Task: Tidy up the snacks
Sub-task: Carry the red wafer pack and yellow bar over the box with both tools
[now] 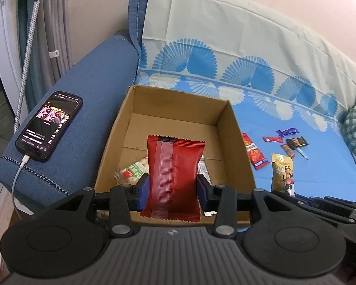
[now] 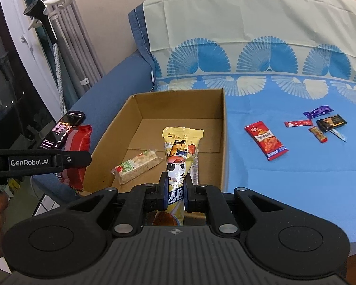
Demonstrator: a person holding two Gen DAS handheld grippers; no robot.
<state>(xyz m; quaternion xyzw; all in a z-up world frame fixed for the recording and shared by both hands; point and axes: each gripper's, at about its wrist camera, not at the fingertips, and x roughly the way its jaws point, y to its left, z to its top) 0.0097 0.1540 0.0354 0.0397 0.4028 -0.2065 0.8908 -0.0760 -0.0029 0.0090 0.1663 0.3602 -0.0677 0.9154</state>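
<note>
Both packets could fall outside the cardboard box (image 2: 225,128) if the fingers open too early, because each is held near the front wall. The left gripper (image 1: 173,190) has its fingers closed on the red packet (image 1: 175,166), upright over the box. The right gripper (image 2: 175,193) clamps the yellow packet (image 2: 180,152), pointing forward over the box. Other snacks lie on the blue bed (image 2: 296,180).

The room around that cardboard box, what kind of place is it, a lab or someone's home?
Most likely a home living room: the cardboard box sits on a blue sofa draped with a patterned cloth, a charging phone on its armrest, curtains behind.
</note>
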